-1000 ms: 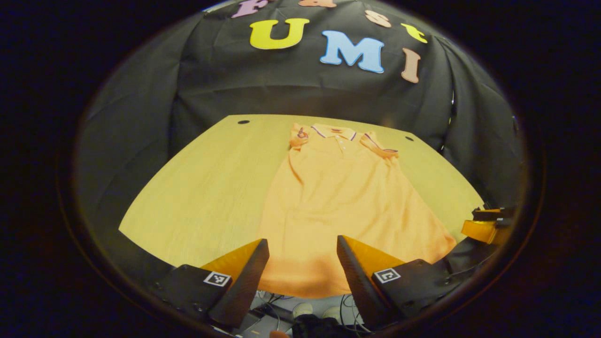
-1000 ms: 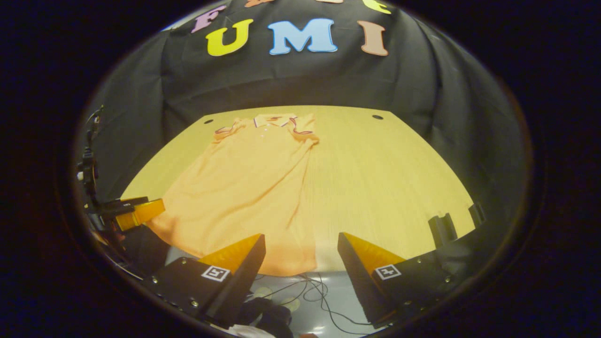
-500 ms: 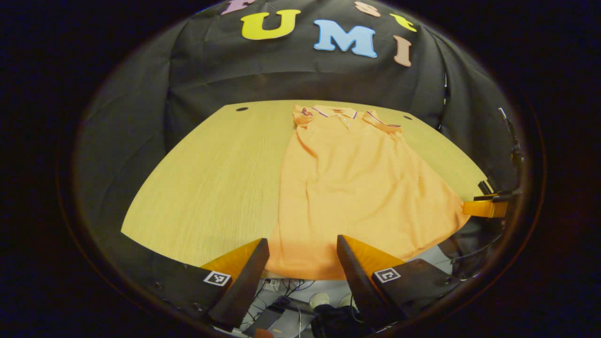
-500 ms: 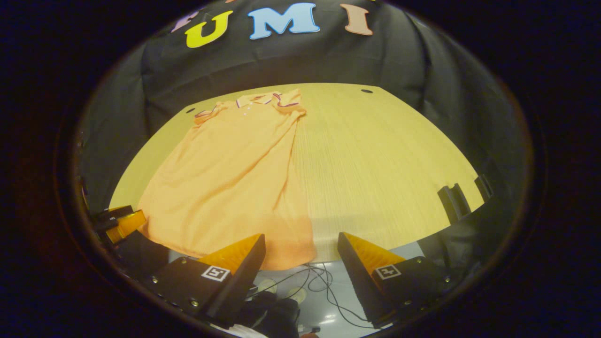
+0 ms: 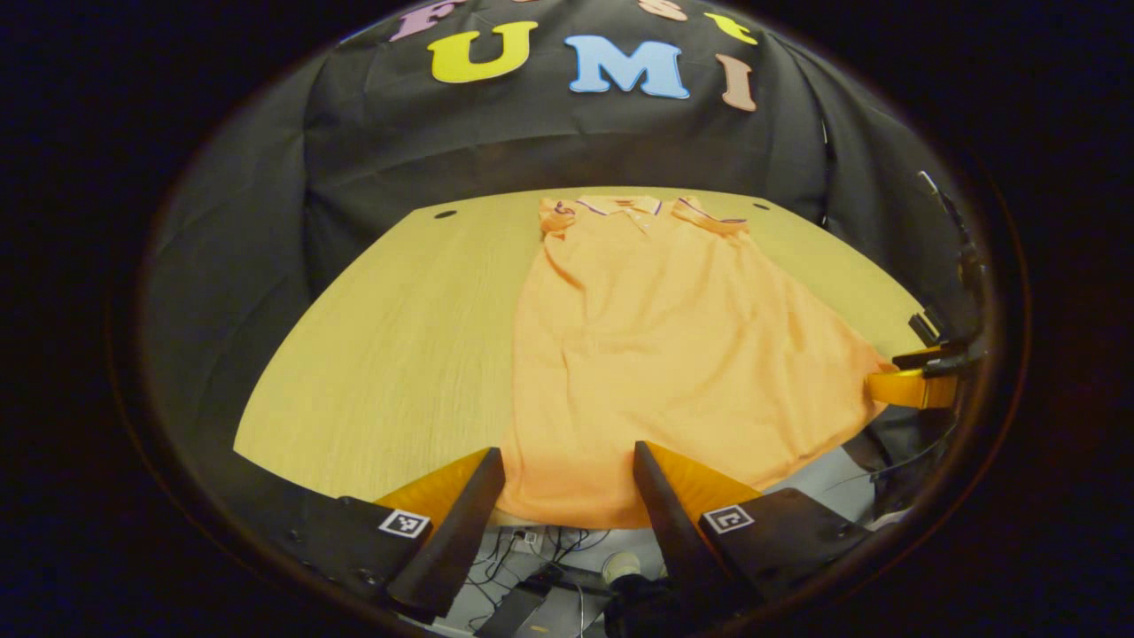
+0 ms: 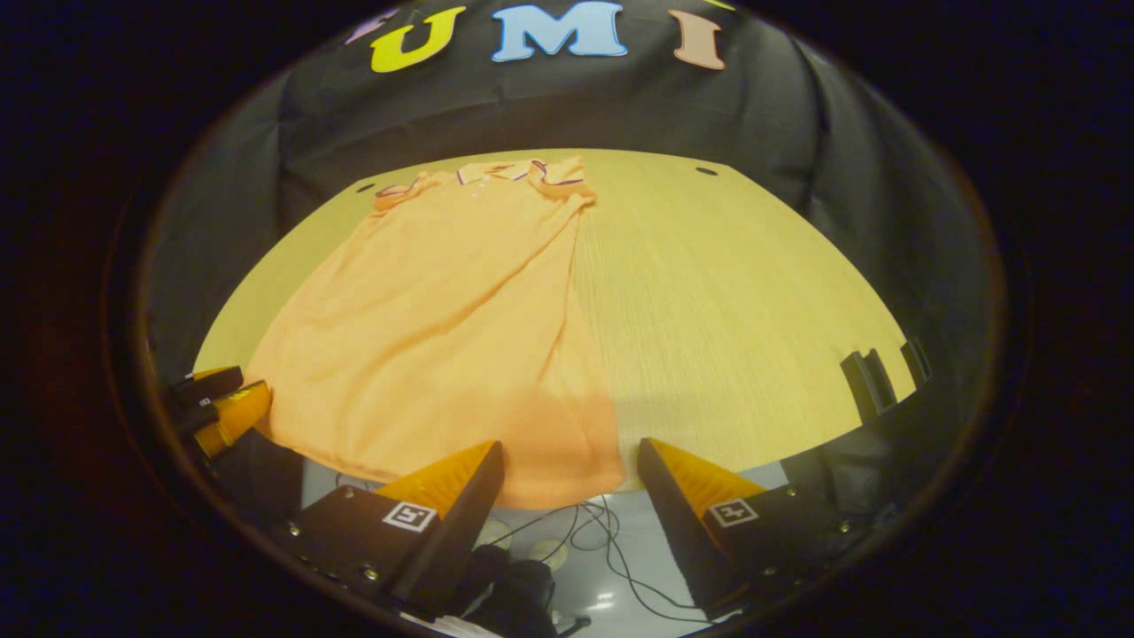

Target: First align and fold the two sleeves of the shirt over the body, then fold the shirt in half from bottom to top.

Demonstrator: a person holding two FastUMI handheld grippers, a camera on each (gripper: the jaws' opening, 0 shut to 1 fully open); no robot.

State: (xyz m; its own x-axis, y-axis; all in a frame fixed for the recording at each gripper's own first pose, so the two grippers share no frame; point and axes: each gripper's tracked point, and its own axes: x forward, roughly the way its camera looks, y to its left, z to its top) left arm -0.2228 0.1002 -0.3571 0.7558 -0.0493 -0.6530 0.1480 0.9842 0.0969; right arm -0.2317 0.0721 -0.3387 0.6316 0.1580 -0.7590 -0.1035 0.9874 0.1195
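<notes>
**Shirt flat on the table, both grippers held back at its hem**

The orange shirt (image 5: pixel 656 354) is being shown slightly farther forward than half a second ago: in the left gripper view its hem now lies between the fingers at the table's near edge, where earlier more cloth was being overlapped. It is being kept flat on the wooden table (image 5: pixel 399 354), collar (image 5: pixel 620 206) toward the black cloth wall (image 5: pixel 567 142), both sleeves already laid over the body, hem draped a little past the near edge. Cables (image 6: pixel 611 549) on the floor are being seen below that edge. A dark bracket (image 6: pixel 873 381) is being seen at the table's right rim.

The left gripper (image 5: pixel 567 483) is being held spread wide, nothing grasped, just short of the hem. The right gripper (image 6: pixel 569 478) is likewise being held released beside the hem's right corner.
</notes>
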